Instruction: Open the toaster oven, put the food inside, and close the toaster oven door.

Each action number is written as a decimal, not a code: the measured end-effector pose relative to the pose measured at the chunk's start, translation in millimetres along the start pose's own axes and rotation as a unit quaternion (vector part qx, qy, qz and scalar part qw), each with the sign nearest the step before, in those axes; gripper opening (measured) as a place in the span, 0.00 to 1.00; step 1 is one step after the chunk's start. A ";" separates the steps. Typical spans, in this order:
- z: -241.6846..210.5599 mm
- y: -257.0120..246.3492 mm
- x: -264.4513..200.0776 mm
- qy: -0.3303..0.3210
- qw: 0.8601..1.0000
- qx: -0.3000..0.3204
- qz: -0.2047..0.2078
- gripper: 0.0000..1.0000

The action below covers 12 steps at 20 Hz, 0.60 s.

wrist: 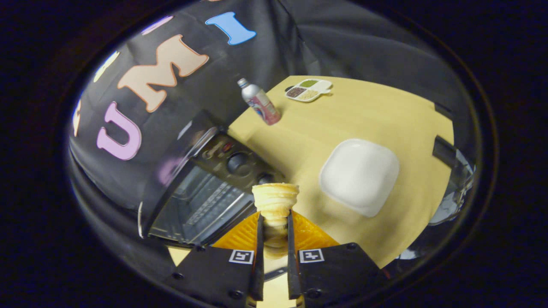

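Hand-held gripper (274, 222) closed on a pastry (275, 201), both fingers pressing its narrow lower end so the flared top stands clear ahead of them. Toaster oven (201, 188) lies just beyond and to the left, door apparently open, rack exposed. Judged: carrying phase. White plate (359, 175) sits empty nearby on the table (385, 115); a bottle (260, 102) and divided dish (309, 89) stand well apart, leaving the approach free

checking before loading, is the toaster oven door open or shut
Open: the toaster oven shows its bare wire rack inside. The gripper holds the pastry.
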<state>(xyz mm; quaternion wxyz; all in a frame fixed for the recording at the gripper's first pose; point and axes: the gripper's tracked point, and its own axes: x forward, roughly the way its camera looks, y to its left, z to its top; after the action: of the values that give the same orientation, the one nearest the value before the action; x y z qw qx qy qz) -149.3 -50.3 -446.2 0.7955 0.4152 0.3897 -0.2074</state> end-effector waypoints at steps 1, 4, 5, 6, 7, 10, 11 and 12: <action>-7.5 13.4 0.1 0.002 1.000 0.008 0.015 0.24; -27.3 47.9 2.9 0.004 0.999 0.024 0.046 0.24; -32.3 57.6 5.3 0.004 0.998 0.028 0.052 0.24; -36.7 66.2 7.3 0.004 0.998 0.034 0.057 0.24; -39.4 73.5 10.8 0.001 0.997 0.042 0.062 0.24; -46.3 96.3 24.3 -0.012 0.994 0.079 0.070 0.24; -48.5 100.7 28.7 -0.016 0.993 0.096 0.072 0.24; -50.1 107.8 32.9 -0.021 0.991 0.112 0.073 0.24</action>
<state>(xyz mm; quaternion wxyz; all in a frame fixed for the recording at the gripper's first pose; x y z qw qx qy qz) -81.3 52.1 -436.1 0.7651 0.5247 0.3153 -0.1996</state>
